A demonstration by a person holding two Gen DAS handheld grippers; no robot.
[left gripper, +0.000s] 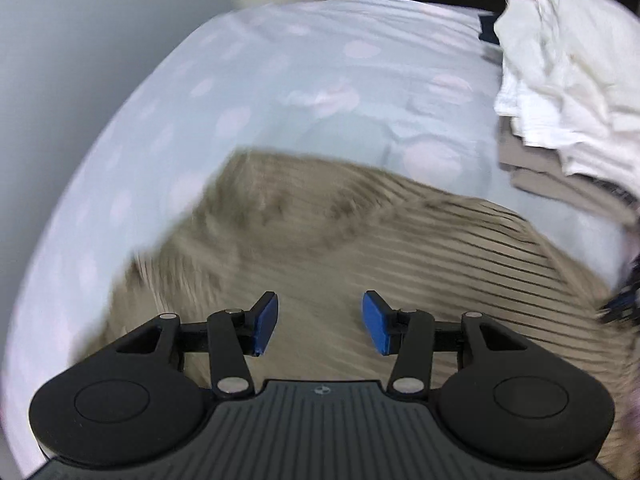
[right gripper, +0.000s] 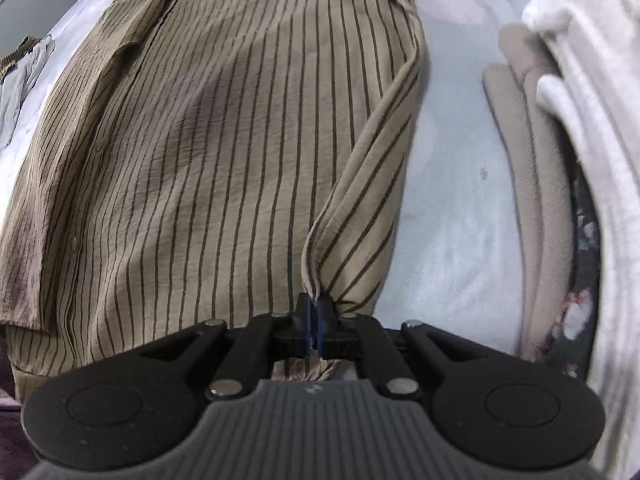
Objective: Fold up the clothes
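Note:
A tan shirt with thin dark stripes [right gripper: 208, 152] lies spread on a pale blue bedsheet with pink dots [right gripper: 452, 208]. My right gripper [right gripper: 314, 312] is shut on a pinched fold at the shirt's right edge, and the cloth rises in a ridge from the jaws. In the left wrist view the same striped shirt [left gripper: 360, 248] appears blurred below my left gripper [left gripper: 320, 322]. Its blue pads [left gripper: 374, 320] stand apart with nothing between them, hovering over the cloth.
A stack of folded clothes, white [left gripper: 560, 80] over beige [left gripper: 552, 184], sits at the right on the bed; the right wrist view shows the beige folded layers [right gripper: 532, 184] and white fabric [right gripper: 600, 160] close beside the shirt. A grey-green garment [right gripper: 20, 80] lies at far left.

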